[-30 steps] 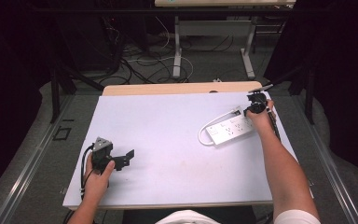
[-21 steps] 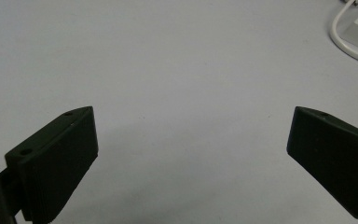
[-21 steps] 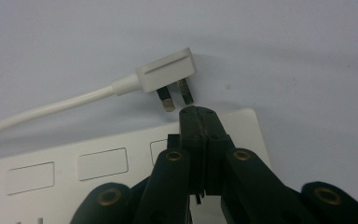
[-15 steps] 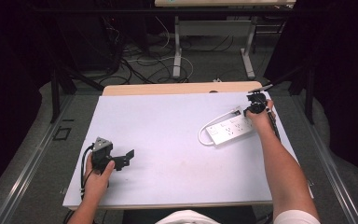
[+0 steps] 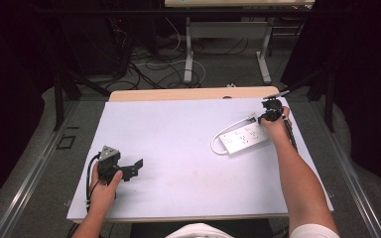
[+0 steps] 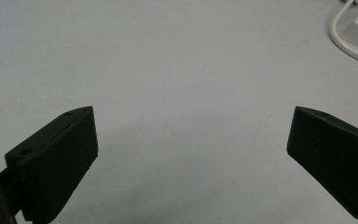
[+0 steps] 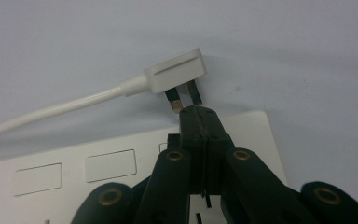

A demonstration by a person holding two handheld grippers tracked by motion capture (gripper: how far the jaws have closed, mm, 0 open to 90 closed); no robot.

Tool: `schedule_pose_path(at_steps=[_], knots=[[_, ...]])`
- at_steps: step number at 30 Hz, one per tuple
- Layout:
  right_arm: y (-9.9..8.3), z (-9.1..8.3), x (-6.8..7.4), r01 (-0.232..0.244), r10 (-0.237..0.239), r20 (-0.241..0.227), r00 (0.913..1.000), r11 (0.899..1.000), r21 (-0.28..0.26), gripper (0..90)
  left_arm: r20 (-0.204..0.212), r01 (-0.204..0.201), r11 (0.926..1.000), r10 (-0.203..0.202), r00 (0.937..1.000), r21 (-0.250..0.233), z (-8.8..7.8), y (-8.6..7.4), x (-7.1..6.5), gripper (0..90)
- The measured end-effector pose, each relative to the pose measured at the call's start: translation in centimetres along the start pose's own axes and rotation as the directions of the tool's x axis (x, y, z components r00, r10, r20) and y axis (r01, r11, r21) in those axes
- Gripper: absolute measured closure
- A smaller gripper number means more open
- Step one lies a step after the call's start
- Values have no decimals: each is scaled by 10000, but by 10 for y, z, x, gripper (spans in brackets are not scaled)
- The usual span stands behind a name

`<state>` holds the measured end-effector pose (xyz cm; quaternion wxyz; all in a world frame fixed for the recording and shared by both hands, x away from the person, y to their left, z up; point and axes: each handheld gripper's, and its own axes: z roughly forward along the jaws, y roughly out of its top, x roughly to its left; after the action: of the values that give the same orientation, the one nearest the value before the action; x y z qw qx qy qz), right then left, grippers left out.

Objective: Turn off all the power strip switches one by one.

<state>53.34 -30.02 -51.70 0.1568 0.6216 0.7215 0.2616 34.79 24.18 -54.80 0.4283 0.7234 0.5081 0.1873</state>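
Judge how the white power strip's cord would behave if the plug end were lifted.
The cord loops freely off the power strip, so it probably flexes rather than holds shape. The plug looks rigid. The flat, broad strip likely stays put rather than tipping.

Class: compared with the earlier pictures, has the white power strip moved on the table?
No. The power strip lies at the same spot near the table's right edge, by the right gripper.

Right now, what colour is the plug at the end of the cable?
White, with dark metal prongs; the plug shows best in the right gripper view.
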Motion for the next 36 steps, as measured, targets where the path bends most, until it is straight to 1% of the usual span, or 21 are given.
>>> schedule_pose_path(at_steps=[1, 2, 4, 5, 6, 7, 9, 10, 11, 12, 14, 15, 16, 19, 20, 22, 25, 28, 30, 35, 36], knots=[[0, 0, 0, -49, 49, -65, 10000, 10000, -38, 900, -4, 1, 10000, -1, 10000, 4, 0, 0, 0, 18], [-1, 0, -1, 0, -1, -127, 9999, 10000, -18, 900, 8, -7, 10000, 7, 10000, -38, 0, 0, 0, 18], [-1, 0, -1, -66, 66, -150, 9999, 10000, -3, 900, -12, 8, 10000, -8, 10000, -64, 0, 0, 0, 18], [-1, 0, -1, -109, 108, -85, 9999, 9999, -27, 900, -17, 6, 10000, -7, 10000, -61, 0, 0, 0, 18], [-2, -1, -1, -3, 3, 221, 9998, 10000, 6, 900, -20, 2, 10000, -2, 10000, -60, 0, 0, 0, 18], [-3, -1, -3, 32, -31, 371, 9993, 10000, -30, 900, -18, 0, 10000, 0, 10000, -67, 0, 0, 0, 18], [-5, -2, -8, -275, 277, 111, 9996, 9995, -172, 900, -15, 0, 10000, 0, 10000, -57, 0, 0, 0, 18], [-6, -2, -11, -320, 320, -3, 9995, 9992, -218, 900, -20, 14, 10000, -14, 10000, -11, 0, 0, 0, 18], [-7, -3, -13, -266, 266, -28, 9996, 9995, -188, 900, -18, 11, 10000, -11, 10000, 3, 0, 0, 0, 18], [-8, -3, -14, -446, 443, -116, 9990, 9986, -270, 900, 1, 9, 10000, -9, 10000, 19, 0, 0, 0, 18], [-9, -4, -16, -496, 491, -205, 9986, 9985, -250, 900, -25, 11, 10000, -11, 10000, -12, 0, 0, 0, 18], [-9, -3, -16, -371, 367, -97, 9993, 9987, -347, 900, -26, 9, 10000, -10, 10000, -44, 1, 0, -1, 18], [-9, -3, -15, -306, 304, -87, 9995, 9989, -343, 900, -29, -12, 10000, 11, 10000, -58, 1, 0, -1, 18], [-10, -3, -13, -321, 320, -14, 9995, 9988, -383, 900, -10, -47, 10000, 47, 10000, 6, 2, 0, -1, 18], [-10, -4, -14, -245, 245, -4, 9997, 9990, -369, 900, -5, -51, 10000, 51, 10000, 11, 2, 0, -2, 18], [-9, -4, -13, -353, 352, -26, 9994, 9987, -356, 900, -5, -42, 10000, 42, 10000, 7, 2, 0, -1, 18], [-9, -4, -14, -352, 351, -38, 9994, 9989, -322, 900, -9, 30, 10000, -30, 10000, -52, 2, 0, -1, 18], [-9, -5, -14, -332, 332, -25, 9994, 9990, -283, 900, -5, 12, 10000, -12, 10000, -64, 1, 0, -1, 18], [-9, -5, -14, -437, 437, -6, 9990, 9986, -301, 900, 0, 3, 10000, -3, 10000, -53, 1, 0, -1, 18], [-10, -7, -17, -462, 462, -14, 9989, 9988, -162, 891, -9, 30, 10000, -30, 10000, -81, 1, 0, -2, 18], [-11, -7, -17, -485, 486, 28, 9988, 9986, -217, 886, -20, 40, 10000, -40, 10000, -63, 1, 0, -2, 18]])
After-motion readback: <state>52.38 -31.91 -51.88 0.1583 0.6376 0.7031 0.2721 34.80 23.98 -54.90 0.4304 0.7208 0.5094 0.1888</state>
